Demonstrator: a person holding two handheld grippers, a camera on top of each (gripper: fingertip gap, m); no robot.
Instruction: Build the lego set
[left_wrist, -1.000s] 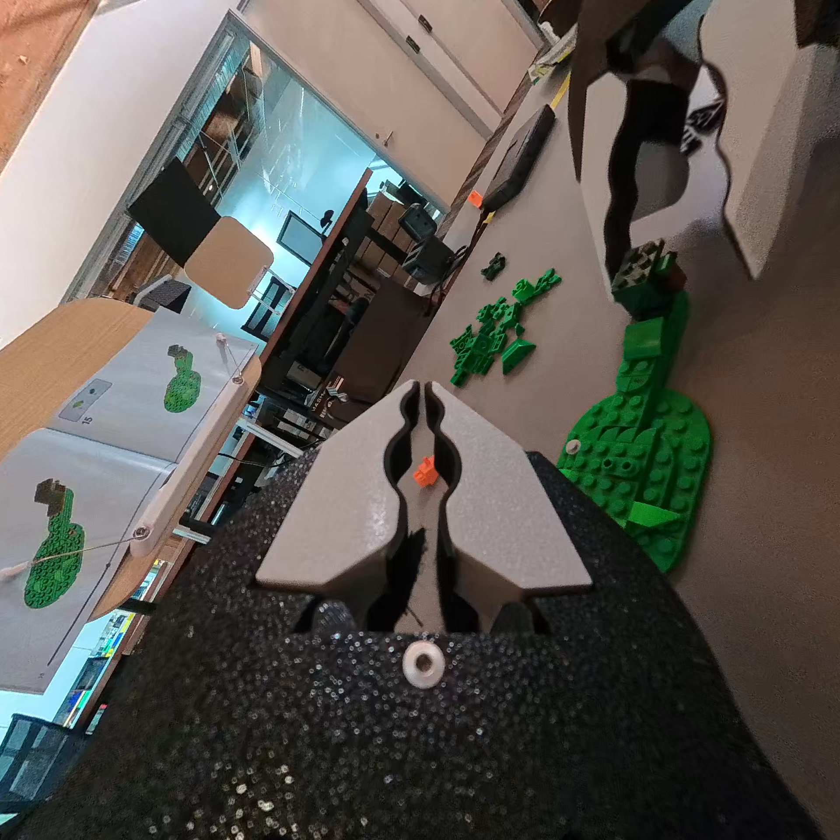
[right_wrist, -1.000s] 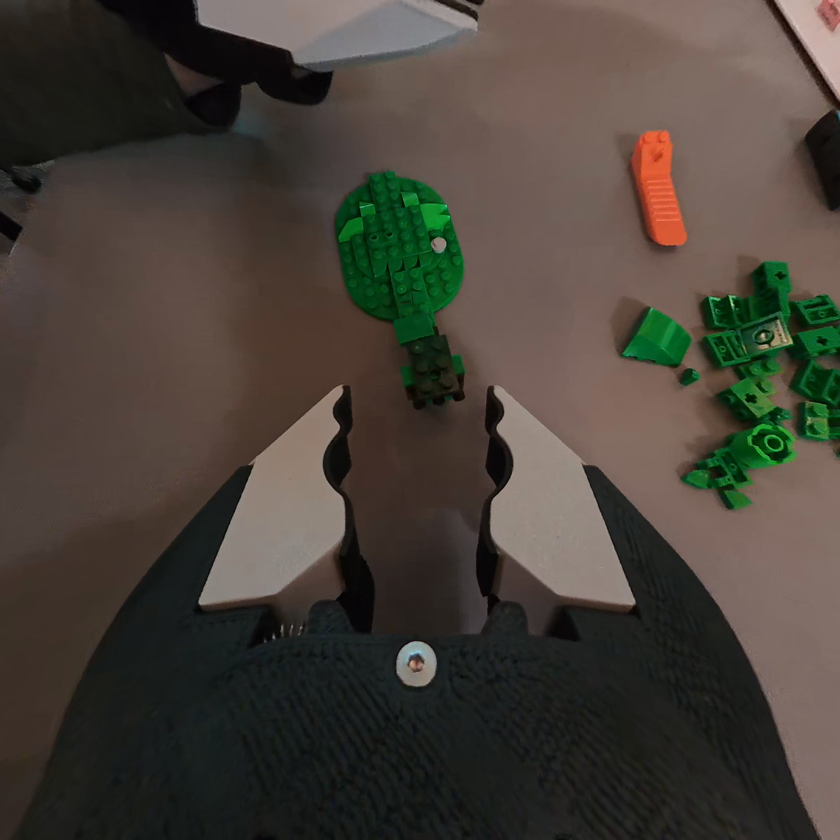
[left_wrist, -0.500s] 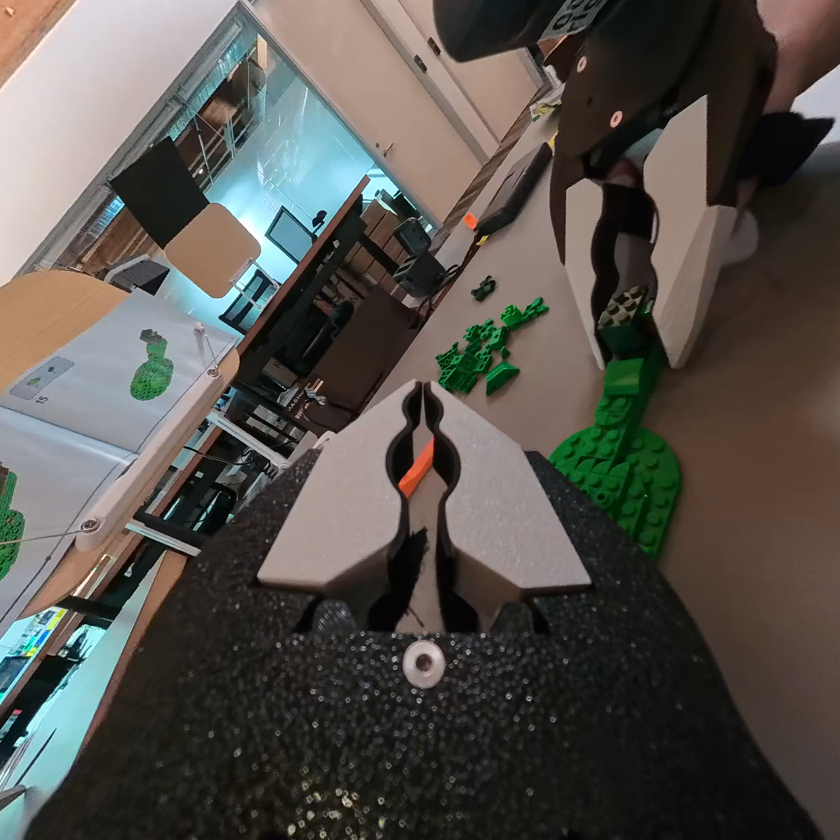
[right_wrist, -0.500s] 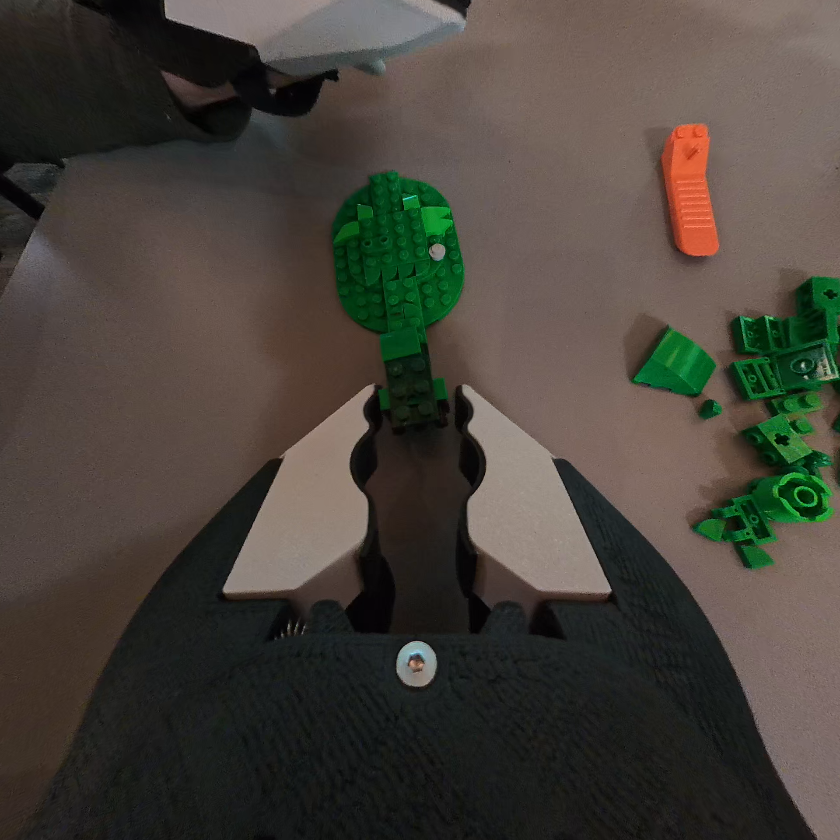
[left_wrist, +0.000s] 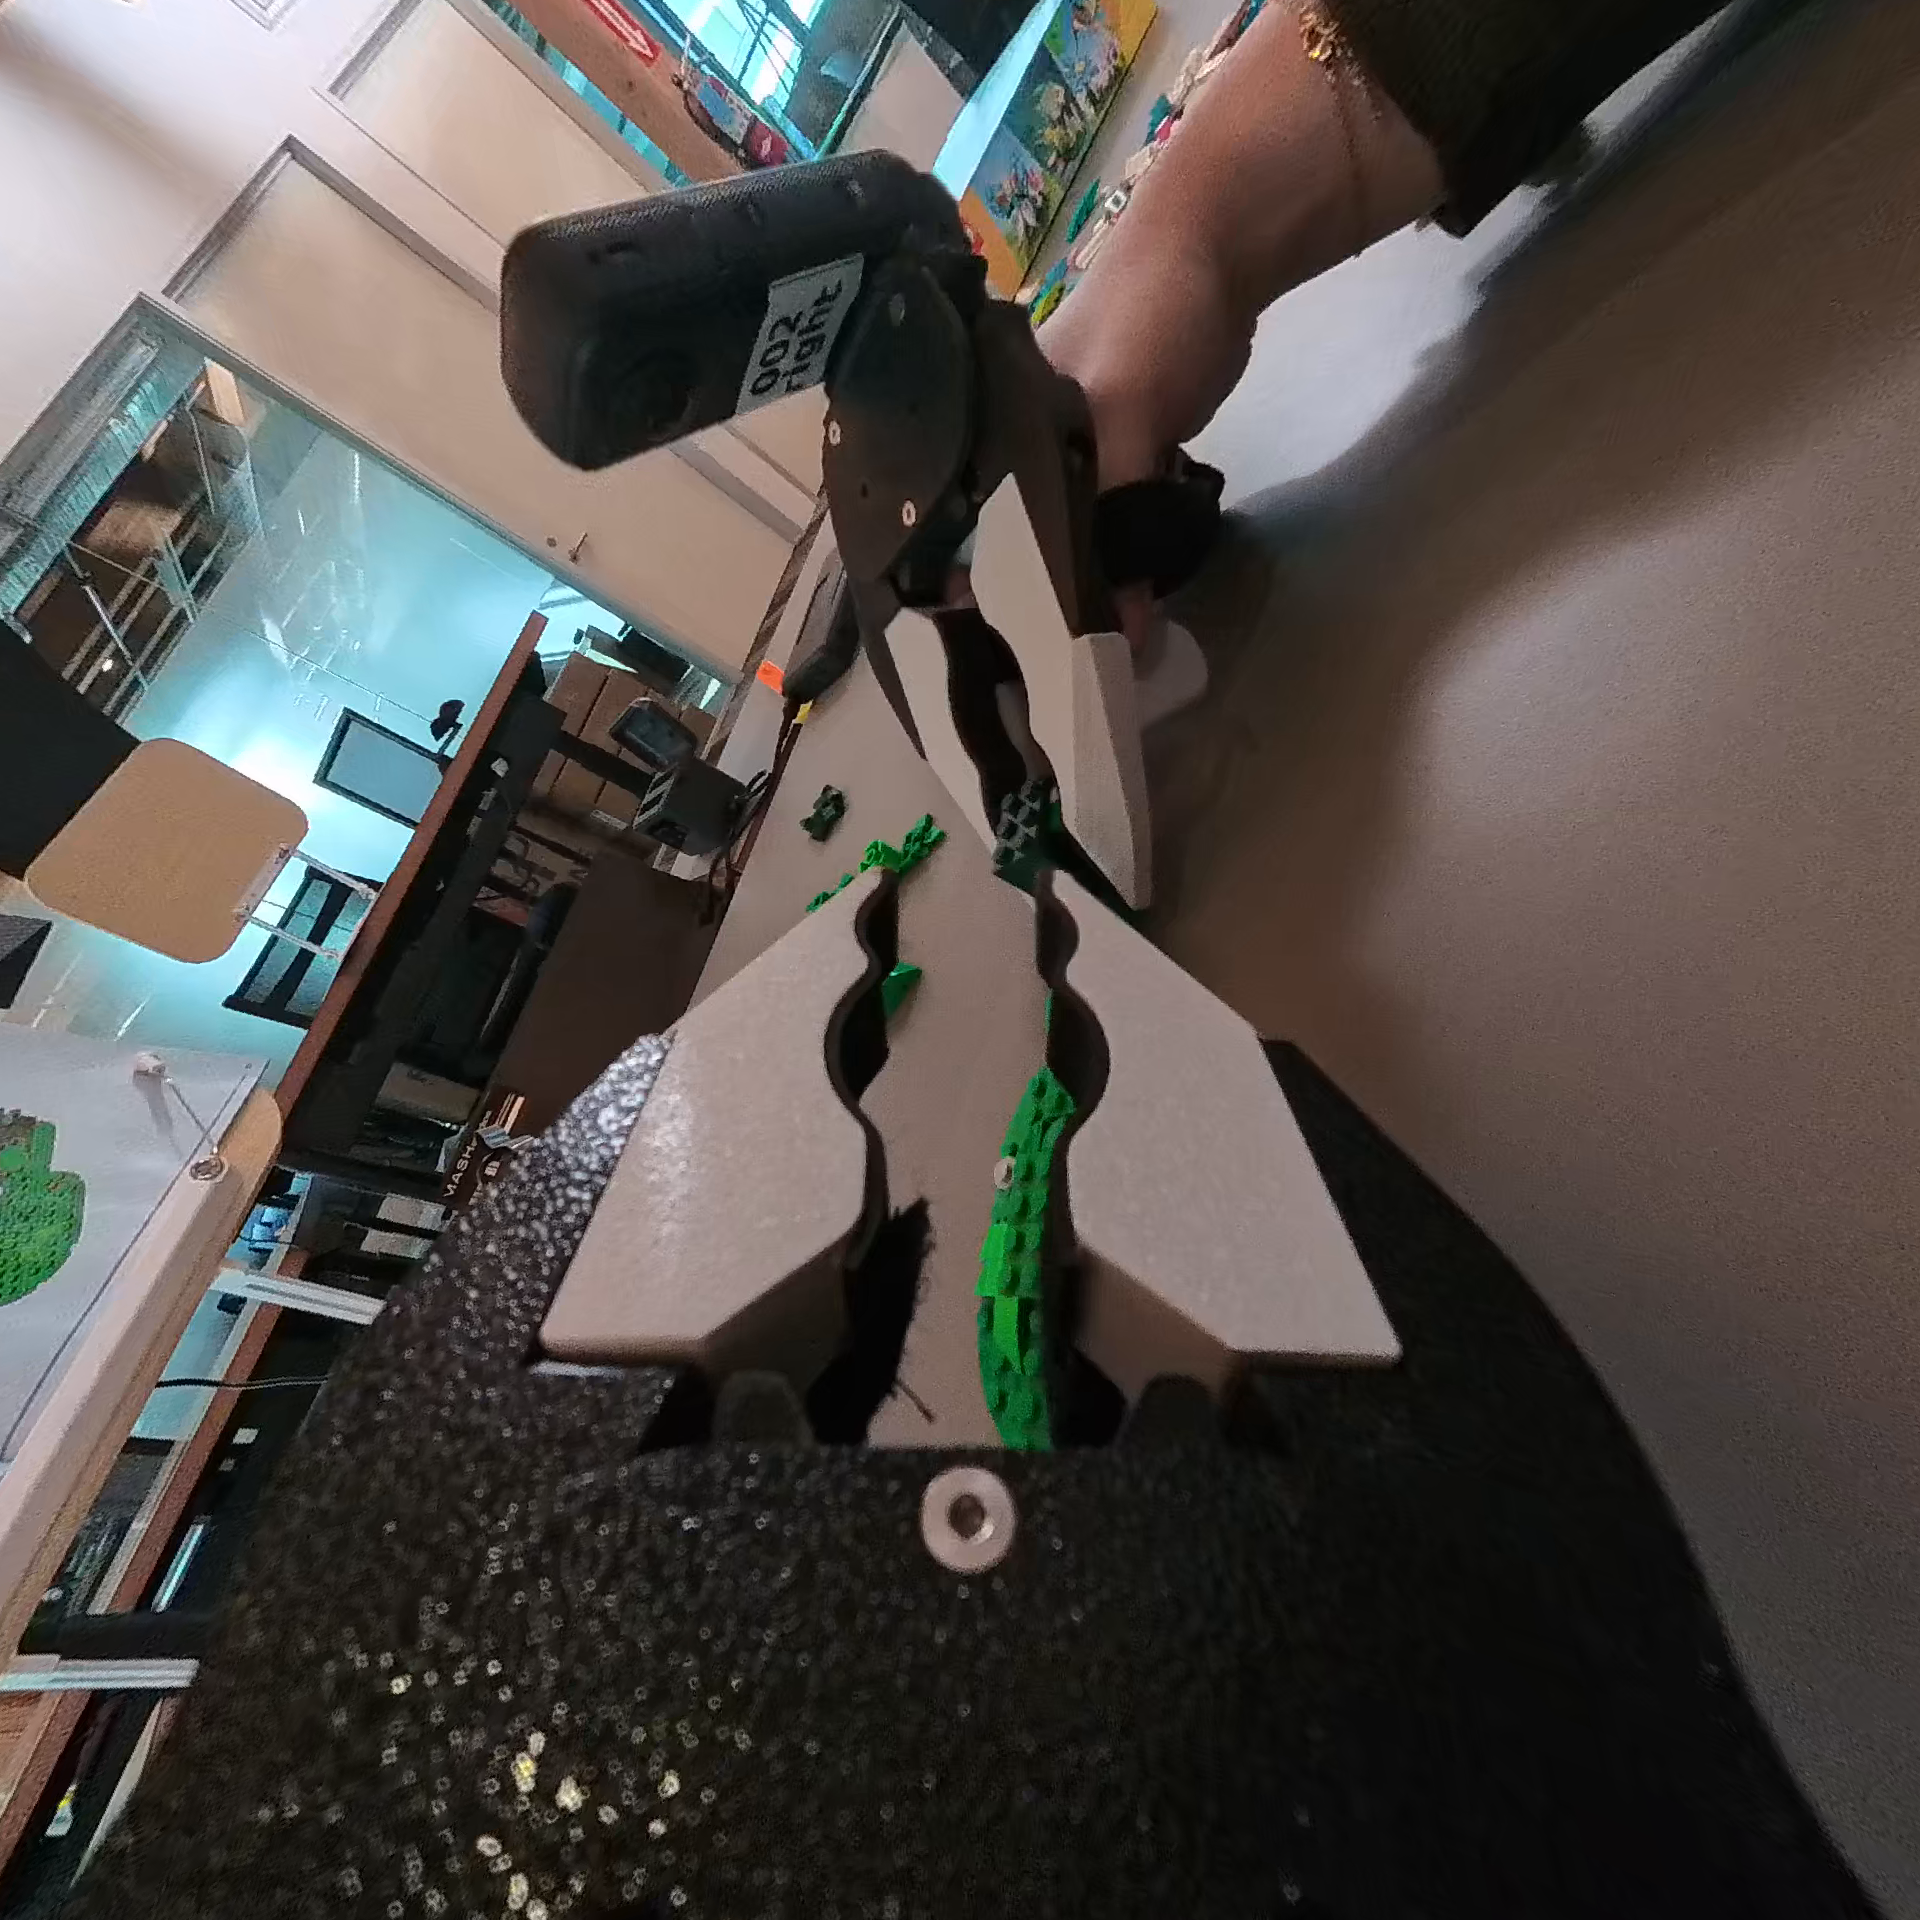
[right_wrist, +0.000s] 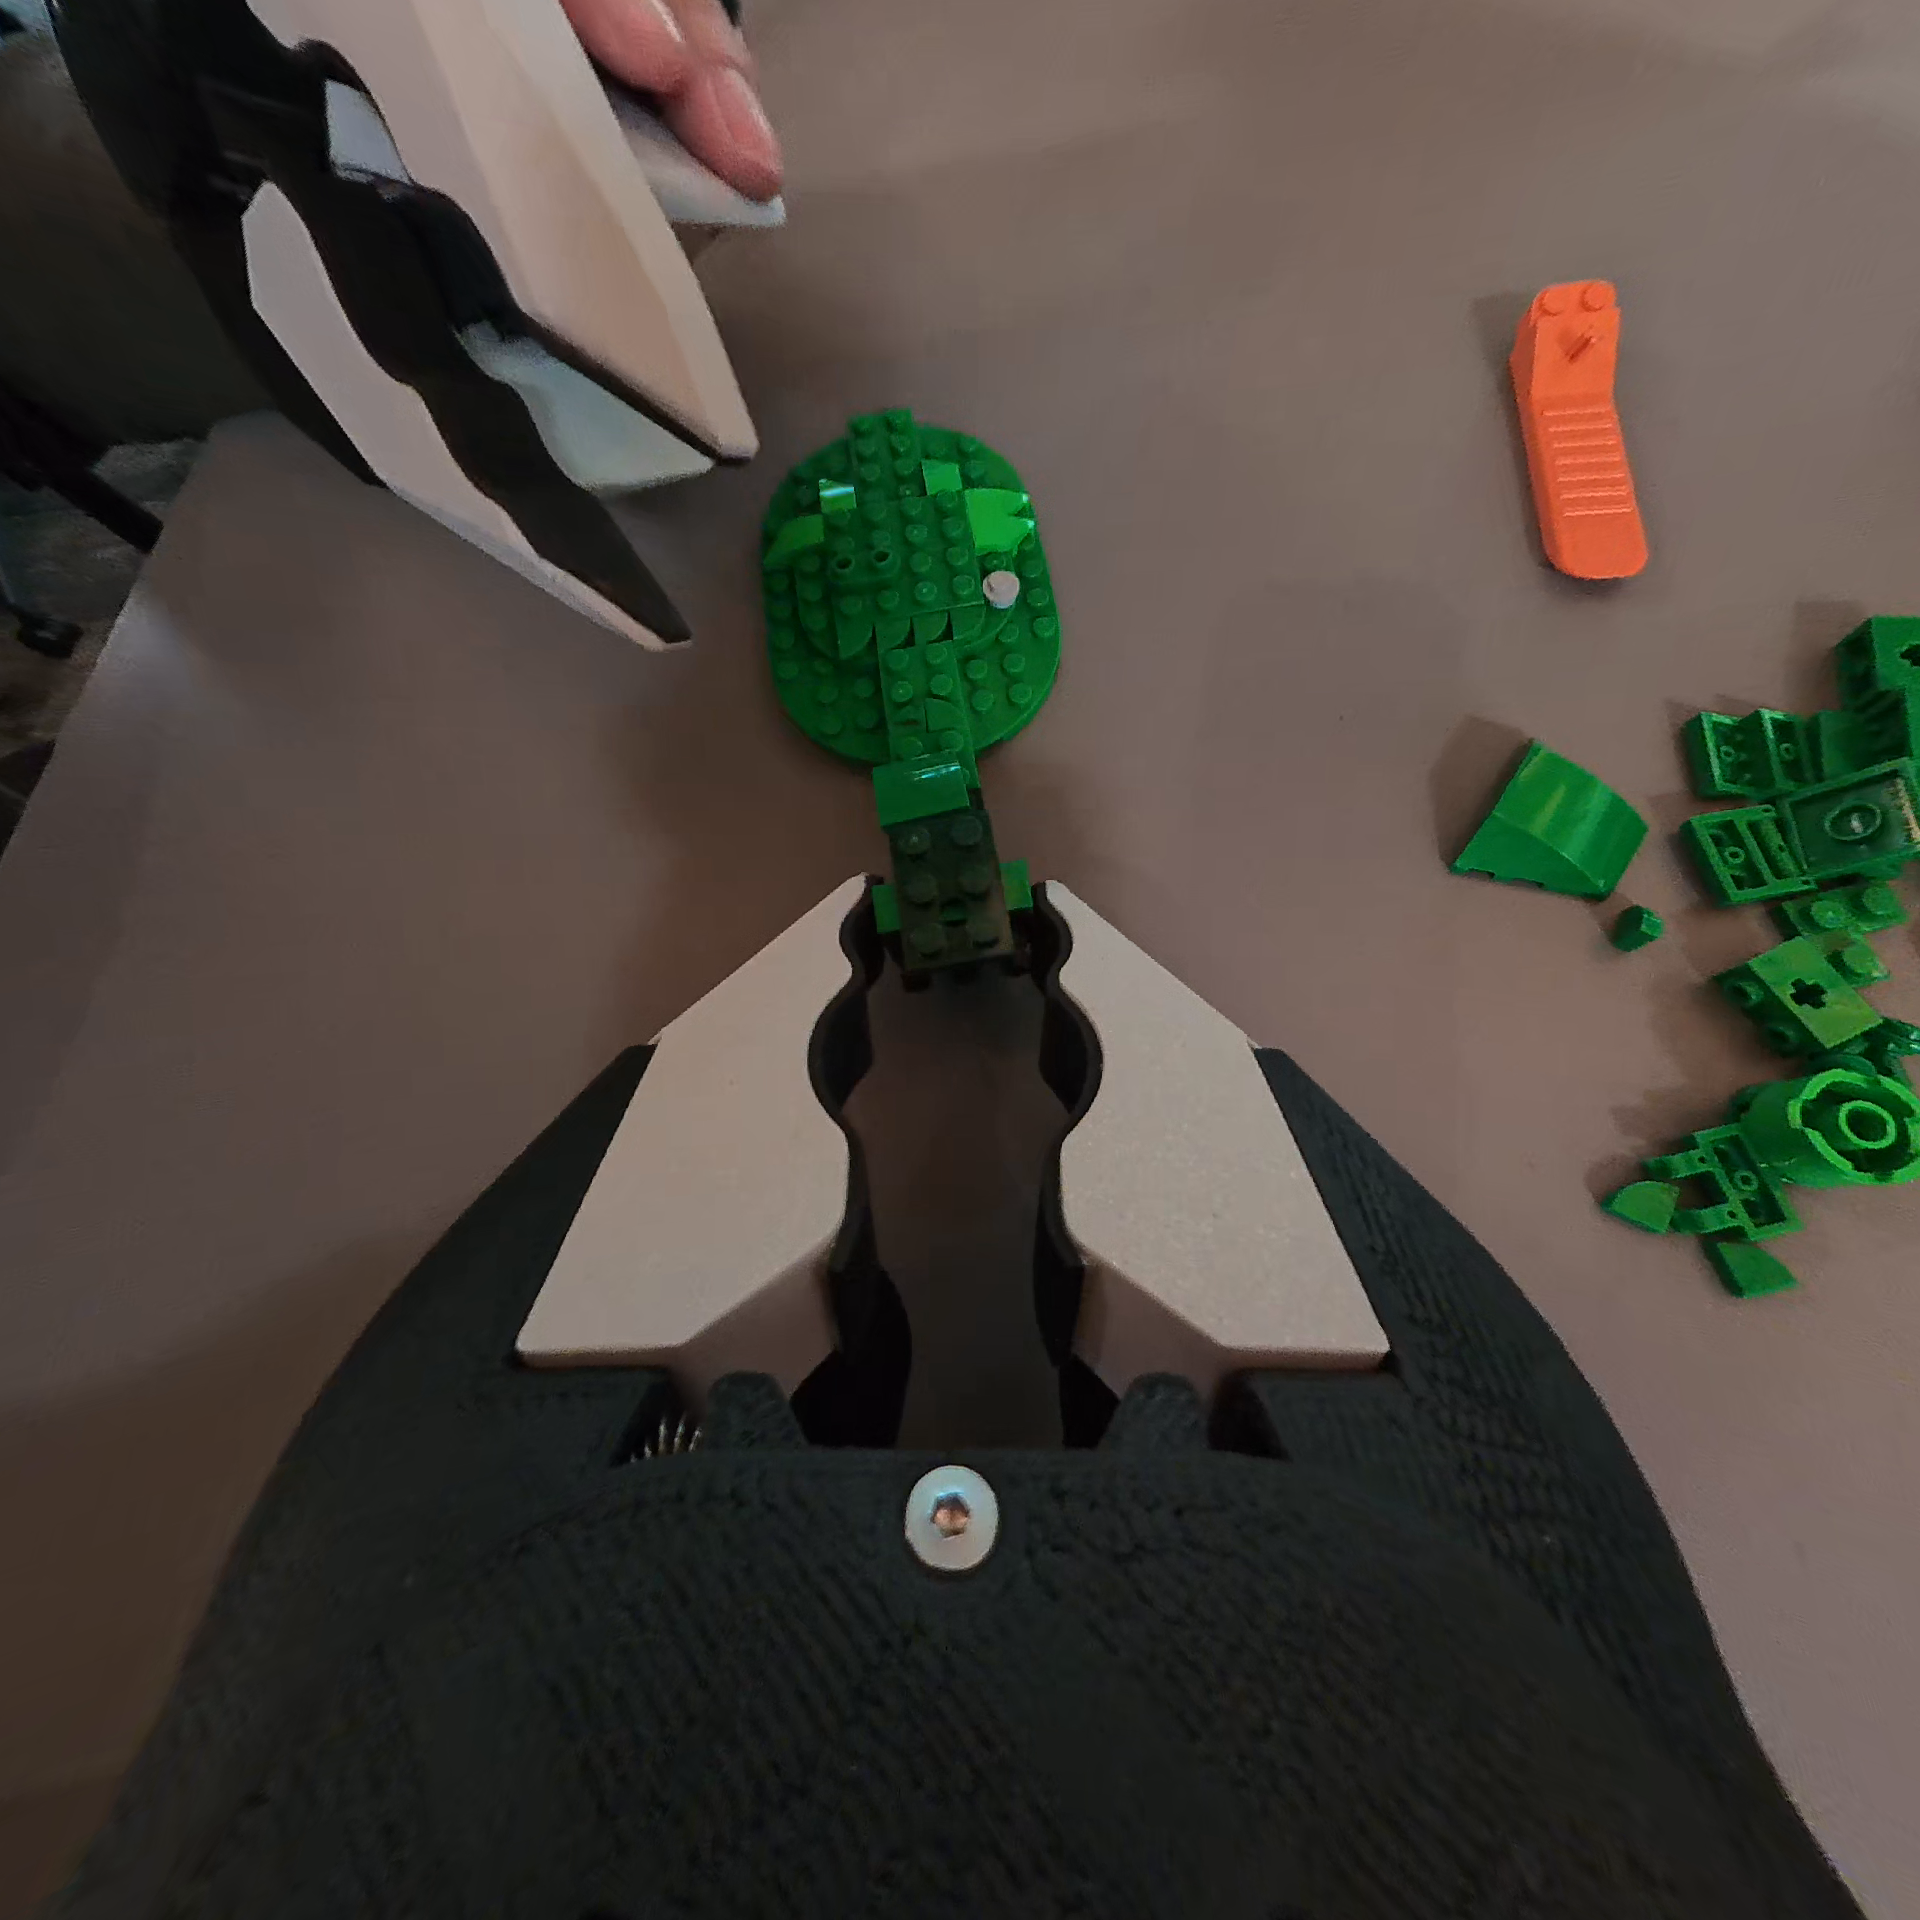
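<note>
A green lego model (right_wrist: 914, 623), an oval studded plate with a narrow dark-green stem, lies flat on the grey table (right_wrist: 312, 935). My right gripper (right_wrist: 956, 899) is shut on the stem end, fingertips pressing both its sides. My left gripper (right_wrist: 707, 540) is open and empty, tilted, just left of the oval plate. In the left wrist view the left gripper (left_wrist: 961, 894) has its jaws apart, with the oval plate (left_wrist: 1023, 1195) showing between them close to the right finger. Beyond it the right gripper (left_wrist: 1039, 810) grips the stem.
An orange brick separator (right_wrist: 1579, 436) lies at the right. A green slope piece (right_wrist: 1548, 821) and a pile of loose green pieces (right_wrist: 1808, 883) lie beside it. An open instruction booklet (left_wrist: 62, 1195) stands to the left. A hand (left_wrist: 1195, 260) holds the right gripper. Spacing between my two grippers at the tips: around 7 centimeters. Measured from the fingertips, the green slope piece (right_wrist: 1548, 821) is 9 centimeters or so from the right gripper and 15 centimeters from the left.
My left gripper opened and came down beside the oval plate. My right gripper moved forward and closed on the model's stem end.
</note>
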